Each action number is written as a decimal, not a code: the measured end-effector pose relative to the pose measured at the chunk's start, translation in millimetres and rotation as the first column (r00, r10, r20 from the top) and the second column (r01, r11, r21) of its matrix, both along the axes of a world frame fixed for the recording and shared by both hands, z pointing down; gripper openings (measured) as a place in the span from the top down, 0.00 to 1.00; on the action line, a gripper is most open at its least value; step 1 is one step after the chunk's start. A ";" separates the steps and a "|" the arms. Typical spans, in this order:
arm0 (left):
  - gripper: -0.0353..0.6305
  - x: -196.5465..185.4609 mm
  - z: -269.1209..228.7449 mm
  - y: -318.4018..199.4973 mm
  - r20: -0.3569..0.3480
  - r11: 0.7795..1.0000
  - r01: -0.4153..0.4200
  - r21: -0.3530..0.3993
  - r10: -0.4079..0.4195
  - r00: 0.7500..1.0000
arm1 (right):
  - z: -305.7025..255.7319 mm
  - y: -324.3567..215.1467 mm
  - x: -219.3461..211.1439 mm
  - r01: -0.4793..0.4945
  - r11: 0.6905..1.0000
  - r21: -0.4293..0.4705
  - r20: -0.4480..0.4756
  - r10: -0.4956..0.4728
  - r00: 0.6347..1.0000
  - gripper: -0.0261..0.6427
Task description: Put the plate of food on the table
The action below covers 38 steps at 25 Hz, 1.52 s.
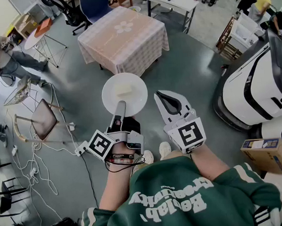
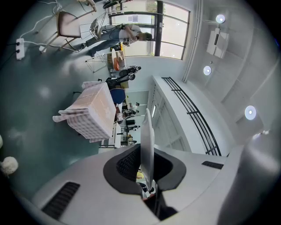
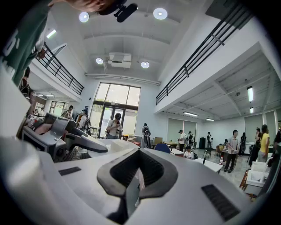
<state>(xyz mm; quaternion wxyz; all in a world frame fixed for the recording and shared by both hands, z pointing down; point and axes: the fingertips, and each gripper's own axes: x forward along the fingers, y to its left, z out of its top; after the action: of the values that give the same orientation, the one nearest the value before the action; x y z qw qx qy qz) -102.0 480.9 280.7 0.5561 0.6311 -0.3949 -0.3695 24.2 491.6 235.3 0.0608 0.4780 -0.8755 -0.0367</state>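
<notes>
A white round plate [image 1: 125, 93] carries a pale block of food [image 1: 124, 89] and hangs level above the grey floor in front of me. My left gripper [image 1: 119, 107] is shut on the plate's near rim. In the left gripper view the plate [image 2: 147, 145] shows edge-on between the pads. The square table [image 1: 124, 37] with a checked cloth and a flower print stands a few steps ahead, also in the left gripper view [image 2: 94, 116]. My right gripper [image 1: 161, 95] is just right of the plate, shut, with nothing in it; its own view shows the gripper [image 3: 131, 193] with its jaws together.
A large white machine [image 1: 258, 89] stands at the right with a cardboard box [image 1: 267, 155] beside it. A tipped chair [image 1: 40, 119] and loose cables [image 1: 31, 160] lie on the floor at the left. A blue chair [image 1: 95, 4], a white table [image 1: 172, 0] and several people are farther off.
</notes>
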 end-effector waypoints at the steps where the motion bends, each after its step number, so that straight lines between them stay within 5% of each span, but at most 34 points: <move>1: 0.91 -0.2 0.2 0.1 0.001 1.000 0.000 -0.001 0.000 1.000 | -0.2 0.3 0.2 0.000 1.000 0.000 0.002 0.000 1.000 0.94; 18: 0.91 3.9 -3.3 -0.2 0.016 1.000 0.018 0.002 -0.018 1.000 | -8.5 1.1 5.0 0.043 0.999 0.026 0.047 -0.044 0.998 0.94; 27: 0.91 61.9 9.2 -12.6 0.026 0.999 0.051 0.016 -0.052 0.998 | 7.6 -14.9 66.4 0.073 0.997 0.037 0.066 -0.075 0.995 0.94; 38: 0.91 80.4 1.8 -22.9 0.038 0.999 0.047 0.021 -0.048 0.998 | 6.0 -24.4 83.5 0.081 0.996 0.037 0.081 -0.083 0.993 0.94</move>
<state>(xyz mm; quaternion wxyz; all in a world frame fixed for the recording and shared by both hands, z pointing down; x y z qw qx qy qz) -21.6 457.9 282.5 0.5329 0.6342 -0.4167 -0.3744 107.7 467.2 241.3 0.0151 0.4437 -0.8954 -0.0339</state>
